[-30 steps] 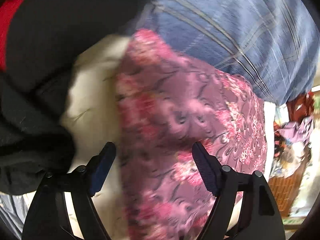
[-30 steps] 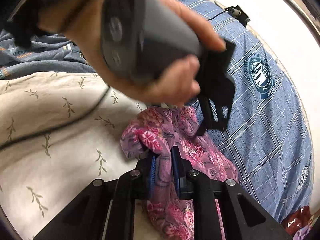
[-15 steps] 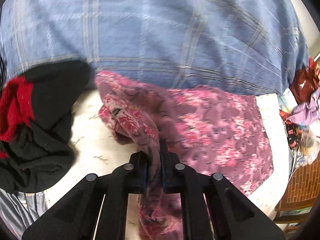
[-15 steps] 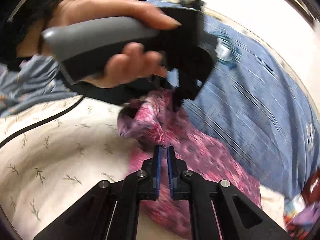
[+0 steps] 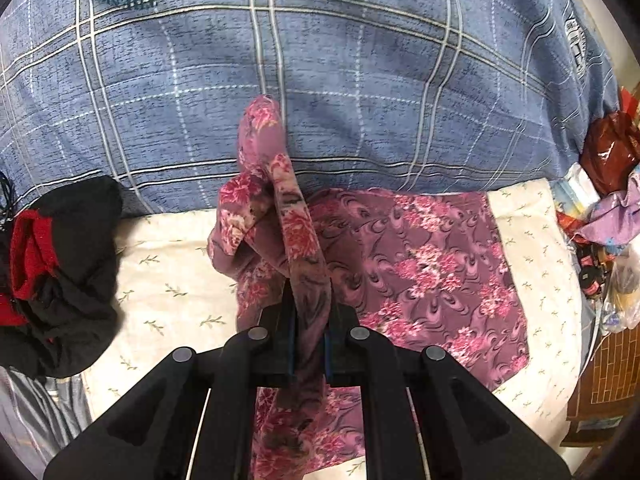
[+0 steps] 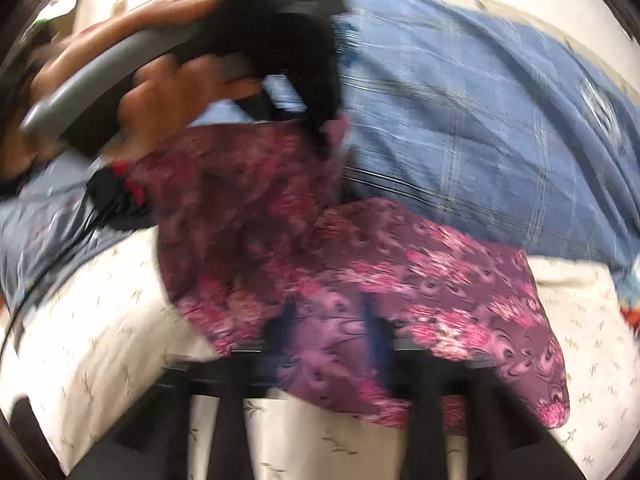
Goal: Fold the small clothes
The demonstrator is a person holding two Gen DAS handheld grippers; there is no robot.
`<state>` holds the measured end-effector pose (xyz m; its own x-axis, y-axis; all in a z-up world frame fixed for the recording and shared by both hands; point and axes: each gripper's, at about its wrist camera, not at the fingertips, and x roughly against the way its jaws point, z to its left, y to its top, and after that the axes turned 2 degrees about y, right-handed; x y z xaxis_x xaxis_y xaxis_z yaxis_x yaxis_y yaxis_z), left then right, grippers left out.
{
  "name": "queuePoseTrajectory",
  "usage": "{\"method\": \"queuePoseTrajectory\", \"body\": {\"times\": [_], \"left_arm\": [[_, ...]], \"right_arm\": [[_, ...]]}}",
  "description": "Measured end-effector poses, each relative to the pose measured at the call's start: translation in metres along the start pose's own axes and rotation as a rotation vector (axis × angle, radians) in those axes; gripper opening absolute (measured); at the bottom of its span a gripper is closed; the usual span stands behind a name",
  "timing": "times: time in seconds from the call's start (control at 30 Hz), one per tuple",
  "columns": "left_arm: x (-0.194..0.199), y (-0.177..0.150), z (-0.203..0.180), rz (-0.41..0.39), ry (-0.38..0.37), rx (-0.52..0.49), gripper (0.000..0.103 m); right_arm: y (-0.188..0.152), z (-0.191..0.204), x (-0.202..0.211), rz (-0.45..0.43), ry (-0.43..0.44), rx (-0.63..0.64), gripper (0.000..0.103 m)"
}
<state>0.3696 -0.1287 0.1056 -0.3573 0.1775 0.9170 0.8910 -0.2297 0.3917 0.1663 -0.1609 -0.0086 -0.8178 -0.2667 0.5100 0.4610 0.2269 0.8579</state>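
Observation:
A purple garment with pink flowers point(image 5: 420, 264) lies on a cream sheet with small sprigs point(image 5: 168, 280). My left gripper point(image 5: 310, 320) is shut on a bunched edge of it and holds that edge lifted. In the right wrist view the picture is blurred: the garment point(image 6: 440, 280) drapes between my right gripper's fingers point(image 6: 328, 340), which stand apart with cloth across the gap. The other hand with the left gripper point(image 6: 320, 132) holds the raised left part of the cloth.
A blue plaid blanket point(image 5: 320, 60) covers the far side of the bed. A black and red garment point(image 5: 52, 272) lies at the left. Bags and clutter point(image 5: 600, 220) sit at the right, past the bed's edge.
My left gripper shut on the garment's edge and lifted it. My right gripper's fingers, shut on the cloth before, now stand apart with cloth spread between them.

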Motion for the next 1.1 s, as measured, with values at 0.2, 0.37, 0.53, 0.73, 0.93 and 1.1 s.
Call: {"method": "queuePoseTrajectory", "body": {"times": [0.2,0.37,0.53,0.73,0.93,1.1], "left_arm": [[-0.002,-0.002,0.013,0.039,0.041,-0.097,0.007],[-0.009,-0.009,0.024,0.046,0.054,-0.185,0.007],[-0.031,-0.016,0.046,0.079,0.046,-0.236,0.008],[-0.06,-0.018,0.083,0.122,0.032,-0.178,0.007],[-0.045,-0.023,0.084,0.081,0.038,-0.184,0.007],[-0.01,-0.02,0.047,0.008,0.007,-0.201,0.007]], "right_arm": [[0.001,0.081,-0.004,-0.078,-0.039,0.234,0.092],[0.01,0.129,-0.047,-0.011,-0.129,0.399,0.092],[0.008,0.156,-0.092,0.1,-0.208,0.553,0.091],[0.011,0.174,-0.113,0.084,-0.24,0.681,0.089],[0.012,0.158,-0.116,0.047,-0.224,0.655,0.011],[0.027,0.11,-0.067,-0.07,-0.216,0.442,0.01]]}}
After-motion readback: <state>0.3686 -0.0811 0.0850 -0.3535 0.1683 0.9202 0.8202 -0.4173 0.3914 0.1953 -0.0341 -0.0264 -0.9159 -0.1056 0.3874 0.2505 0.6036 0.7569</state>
